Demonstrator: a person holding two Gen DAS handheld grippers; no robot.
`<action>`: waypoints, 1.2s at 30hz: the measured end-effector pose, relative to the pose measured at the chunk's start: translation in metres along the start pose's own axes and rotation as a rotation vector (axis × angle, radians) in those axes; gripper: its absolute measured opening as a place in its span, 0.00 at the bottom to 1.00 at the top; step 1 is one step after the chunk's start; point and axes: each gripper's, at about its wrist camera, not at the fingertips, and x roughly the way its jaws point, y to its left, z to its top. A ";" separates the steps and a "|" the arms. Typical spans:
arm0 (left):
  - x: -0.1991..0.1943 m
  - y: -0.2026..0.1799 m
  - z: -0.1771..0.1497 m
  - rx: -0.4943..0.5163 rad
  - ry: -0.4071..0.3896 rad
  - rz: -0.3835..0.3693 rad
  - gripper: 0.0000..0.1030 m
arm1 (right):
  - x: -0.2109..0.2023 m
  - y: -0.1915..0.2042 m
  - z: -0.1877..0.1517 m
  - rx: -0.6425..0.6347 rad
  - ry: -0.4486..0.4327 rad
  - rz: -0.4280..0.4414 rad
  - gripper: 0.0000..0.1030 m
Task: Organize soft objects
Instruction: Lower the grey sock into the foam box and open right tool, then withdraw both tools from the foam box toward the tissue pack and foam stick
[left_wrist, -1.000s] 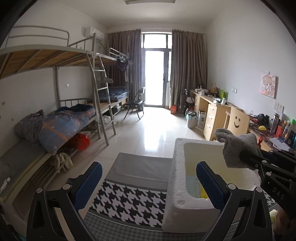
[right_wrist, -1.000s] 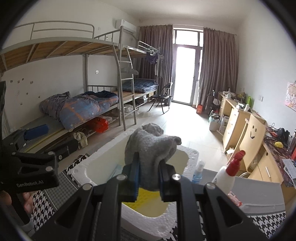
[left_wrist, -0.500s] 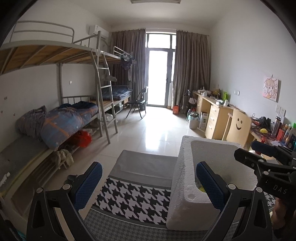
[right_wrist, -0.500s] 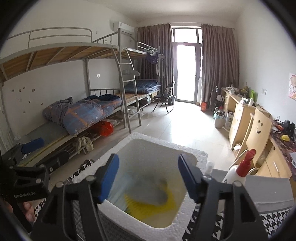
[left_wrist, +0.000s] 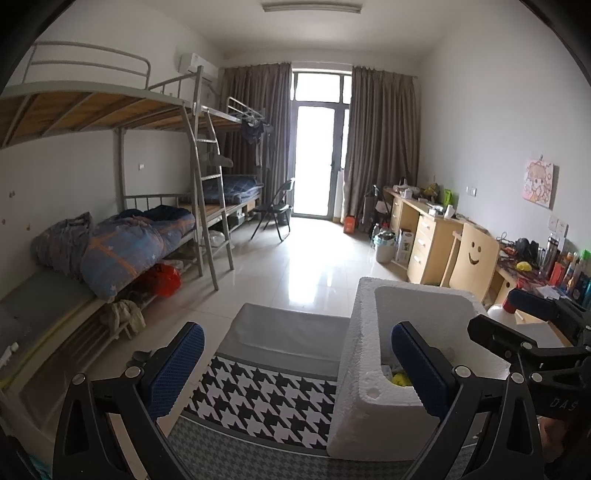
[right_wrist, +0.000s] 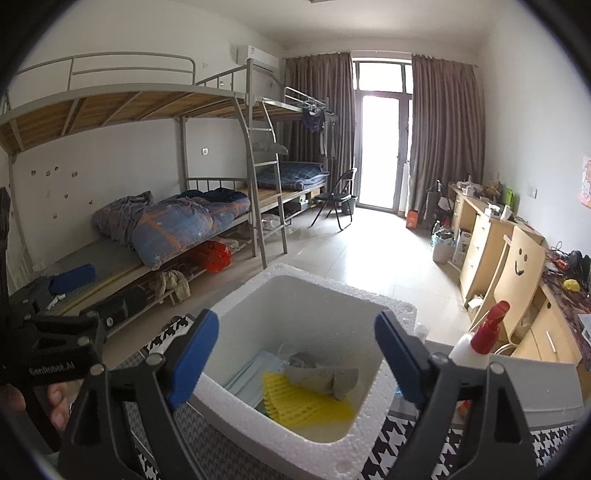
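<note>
Sock (right_wrist: 325, 376), possibly gray cloth, half-hides in foam box (right_wrist: 314, 291); right claw (right_wrist: 297, 352) opening, empty.

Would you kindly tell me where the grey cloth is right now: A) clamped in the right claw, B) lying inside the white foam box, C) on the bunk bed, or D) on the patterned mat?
B: the grey cloth lies inside the white foam box, partly on a yellow plastic piece.
</note>
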 end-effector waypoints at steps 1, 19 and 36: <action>-0.001 -0.001 0.000 0.003 -0.002 0.001 0.99 | -0.001 0.000 0.000 0.000 0.000 0.001 0.87; -0.020 -0.020 -0.001 0.025 -0.017 -0.030 0.99 | -0.025 -0.001 -0.001 -0.003 -0.036 -0.004 0.87; -0.042 -0.048 0.001 0.056 -0.045 -0.092 0.99 | -0.057 -0.012 -0.007 0.008 -0.076 -0.052 0.87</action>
